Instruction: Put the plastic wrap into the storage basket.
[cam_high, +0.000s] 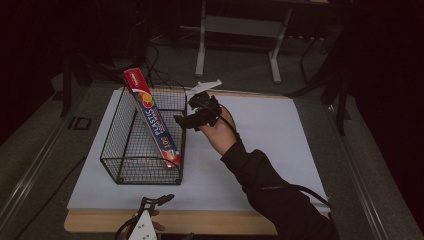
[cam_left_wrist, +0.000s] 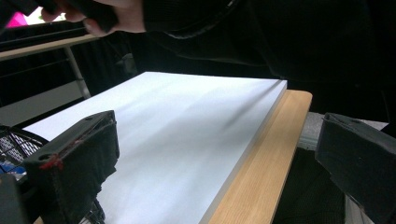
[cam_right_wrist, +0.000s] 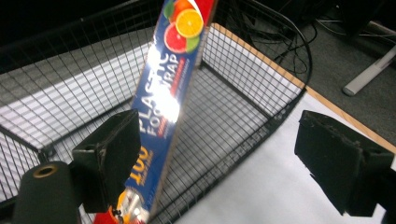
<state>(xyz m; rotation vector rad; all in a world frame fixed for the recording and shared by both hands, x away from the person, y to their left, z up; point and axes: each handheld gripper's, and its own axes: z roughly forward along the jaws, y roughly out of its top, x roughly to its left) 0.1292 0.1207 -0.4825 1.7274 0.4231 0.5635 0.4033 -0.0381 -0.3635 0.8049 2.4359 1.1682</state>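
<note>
At the near edge of the table, the left gripper (cam_high: 159, 201) hovers low over the wooden lip, its jaws standing wide apart with nothing between them; in the left gripper view those jaws frame the white board (cam_left_wrist: 177, 126) that covers the tabletop, and a corner of wire mesh lies beside the left jaw. Ahead of that gripper and well apart from it stands the black wire basket (cam_high: 122, 165), open at the top. Inside it a long box of plastic food wrap (cam_high: 152, 117) leans tilted, its lower end down in the basket's near right corner and its upper end rising past the far rim. The blue face reads "PLASTIC FOOD WRAP" in white and red letters, with pictures of an orange and other citrus slices near the upper end, a red band at each end, and "100" printed near the lower end; the smaller print is too fine to read. Just to the right of the box, outside the basket's right wall, the right gripper (cam_high: 184, 121) points toward it with jaws open and not pressing on anything. In the right gripper view (cam_right_wrist: 224, 158) the box (cam_right_wrist: 163, 107) passes close by the left jaw, though I cannot tell whether they touch.
</note>
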